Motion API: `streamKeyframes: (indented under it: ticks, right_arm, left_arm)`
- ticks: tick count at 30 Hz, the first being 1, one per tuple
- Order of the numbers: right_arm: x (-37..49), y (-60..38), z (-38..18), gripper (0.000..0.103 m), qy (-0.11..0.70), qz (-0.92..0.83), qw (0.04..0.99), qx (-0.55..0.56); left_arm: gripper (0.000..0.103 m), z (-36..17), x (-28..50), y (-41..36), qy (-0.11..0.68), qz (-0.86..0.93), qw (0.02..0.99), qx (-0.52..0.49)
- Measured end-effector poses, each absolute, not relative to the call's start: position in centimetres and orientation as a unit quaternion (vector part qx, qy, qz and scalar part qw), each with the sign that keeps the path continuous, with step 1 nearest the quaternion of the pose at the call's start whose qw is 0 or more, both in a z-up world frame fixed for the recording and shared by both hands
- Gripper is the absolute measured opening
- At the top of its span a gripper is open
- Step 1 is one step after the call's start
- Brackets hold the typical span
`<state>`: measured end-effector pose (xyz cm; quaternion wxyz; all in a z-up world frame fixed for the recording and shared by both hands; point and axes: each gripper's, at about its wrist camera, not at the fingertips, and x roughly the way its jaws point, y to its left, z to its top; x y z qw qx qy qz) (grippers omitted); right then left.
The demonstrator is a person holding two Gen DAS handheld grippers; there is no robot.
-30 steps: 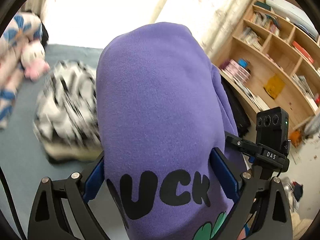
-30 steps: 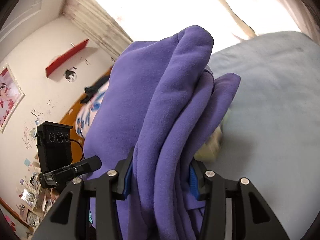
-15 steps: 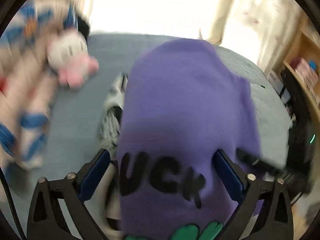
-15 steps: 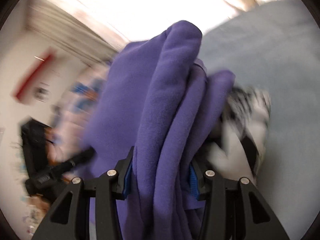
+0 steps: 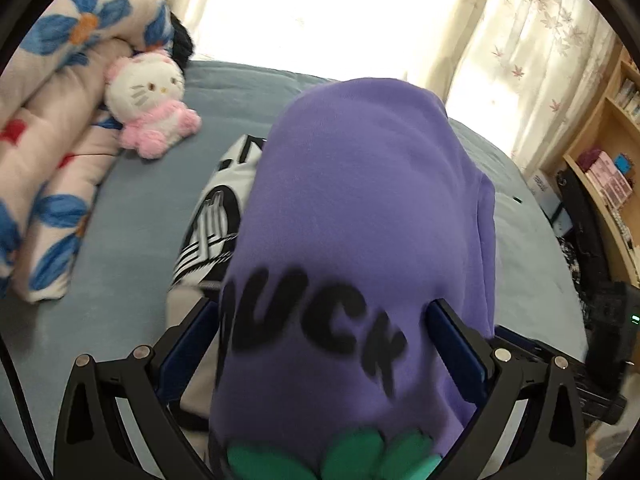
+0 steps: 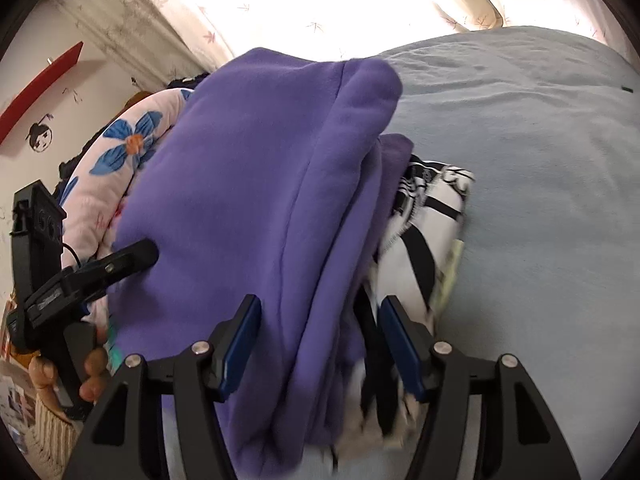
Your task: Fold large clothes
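A: As the purple sweatshirt [image 5: 360, 216] is thick fleece, I judge it soft and rather heavy for a garment; it will sag wherever it is not supported. Where is it now?

B: It is a folded bundle standing up between the fingers of both tools. The left gripper [image 5: 324, 344] has its fingers wide apart, with the printed end of the bundle filling the gap; the blue pads touch the cloth on both sides, so I read it as clamped. The right gripper [image 6: 320, 344] pinches the stacked edges, several layers thick, between its fingers. Beyond and below the fingers lies a black-and-white garment [image 6: 428, 216], already folded, on the blue bed [image 6: 540, 200].

A: Where is it best to hold?

B: Through all the layers near the folded edge, I think. The fleece is not slippery and not fragile, but a single layer would pull out and open the fold.

A: And the count?

B: One purple sweatshirt, one black-and-white garment, two grippers. To the left of the left fingers I also count one rolled floral quilt [image 5: 60, 120] and one plush cat [image 5: 148, 100].
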<state>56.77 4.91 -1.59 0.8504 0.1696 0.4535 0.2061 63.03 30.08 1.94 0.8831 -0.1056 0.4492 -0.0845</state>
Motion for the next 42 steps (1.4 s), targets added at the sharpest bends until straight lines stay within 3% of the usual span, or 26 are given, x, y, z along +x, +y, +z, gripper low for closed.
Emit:
streamKeyframes:
  ticks: [11, 24, 32, 42]
  right_arm:
    - [43.6, 0.2, 6.4, 0.062, 0.462, 0.209, 0.853, 0.127]
    - [25.1, -3.7, 18.0, 0.063, 0.406, 0.197, 0.891, 0.044]
    - [18.7, -6.5, 16.7, 0.066, 0.405, 0.17, 0.897, 0.034]
    - [12.7, -9.1, 10.2, 0.066, 0.405, 0.108, 0.908, 0.005]
  left_arm:
    - [0.103, 10.0, 50.0, 25.9, 0.436, -0.082, 0.893, -0.075]
    - [0.103, 17.9, 32.3, 19.9, 0.401, -0.1, 0.907, -0.076]
    - [0.103, 17.1, 22.8, 15.4, 0.385, -0.079, 0.919, -0.037]
    - [0.103, 12.2, 14.9, 11.2, 0.393, -0.075, 0.916, -0.02]
